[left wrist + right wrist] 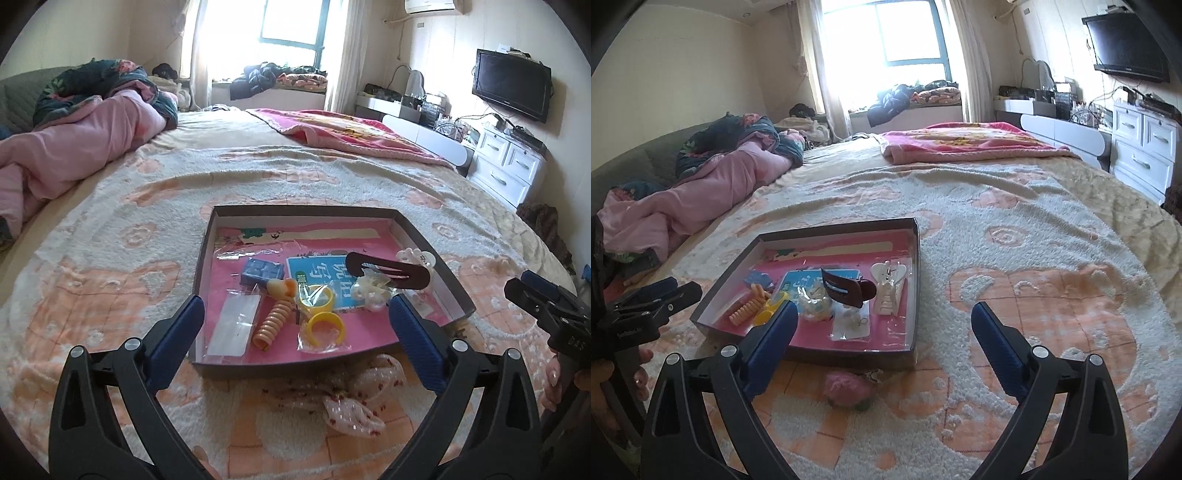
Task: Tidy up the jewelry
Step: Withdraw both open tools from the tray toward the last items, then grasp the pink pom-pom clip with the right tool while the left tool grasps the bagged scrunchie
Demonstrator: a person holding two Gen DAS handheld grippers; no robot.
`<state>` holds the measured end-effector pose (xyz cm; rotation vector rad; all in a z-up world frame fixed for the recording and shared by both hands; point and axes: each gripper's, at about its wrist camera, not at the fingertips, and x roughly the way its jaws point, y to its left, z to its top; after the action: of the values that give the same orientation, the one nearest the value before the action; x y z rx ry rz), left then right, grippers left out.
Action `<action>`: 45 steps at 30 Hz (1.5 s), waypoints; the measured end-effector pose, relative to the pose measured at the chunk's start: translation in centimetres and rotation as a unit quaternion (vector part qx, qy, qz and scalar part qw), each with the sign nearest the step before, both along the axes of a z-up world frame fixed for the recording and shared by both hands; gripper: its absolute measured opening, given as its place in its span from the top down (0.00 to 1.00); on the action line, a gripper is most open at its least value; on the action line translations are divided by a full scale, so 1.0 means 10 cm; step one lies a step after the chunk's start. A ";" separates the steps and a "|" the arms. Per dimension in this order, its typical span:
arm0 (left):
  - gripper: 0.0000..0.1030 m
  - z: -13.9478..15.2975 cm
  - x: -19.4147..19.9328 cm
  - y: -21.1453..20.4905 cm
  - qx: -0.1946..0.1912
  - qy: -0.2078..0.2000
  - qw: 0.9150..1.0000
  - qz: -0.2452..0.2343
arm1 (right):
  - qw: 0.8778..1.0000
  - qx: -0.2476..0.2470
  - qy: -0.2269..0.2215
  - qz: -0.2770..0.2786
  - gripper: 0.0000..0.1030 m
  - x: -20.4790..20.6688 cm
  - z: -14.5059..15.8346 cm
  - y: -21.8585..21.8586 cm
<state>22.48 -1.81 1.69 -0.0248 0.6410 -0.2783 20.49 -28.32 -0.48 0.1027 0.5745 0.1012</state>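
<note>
A shallow dark box (295, 363) with a pink floor lies on the bed; it also shows in the right wrist view (849, 356). In it lie yellow rings (325, 326), an orange spiral hair tie (271, 321), a blue clip (262, 273), a dark brown hair clip (391, 271), a white claw clip (888, 291) and small bags. A spotted fabric bow (351, 402) lies on the blanket just before the box. A pink fluffy hair piece (846, 387) lies before the box too. My left gripper (295, 317) is open and empty above the bow. My right gripper (884, 325) is open and empty above the pink piece.
The bed is covered by a cream and orange blanket (1034, 258). A pink quilt (74, 147) is heaped at the left, a pink blanket (351, 133) at the back. White drawers (509, 162) and a TV (511, 85) stand at the right.
</note>
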 end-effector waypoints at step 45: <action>0.25 -0.64 -0.24 -0.16 0.010 0.082 0.994 -0.068 | 0.988 -0.055 0.118 0.087 0.50 0.16 -0.76 0.38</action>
<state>20.04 -3.42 -4.74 0.0168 0.8096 -0.4045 22.13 -24.48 -8.12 -0.0434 0.8235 0.2298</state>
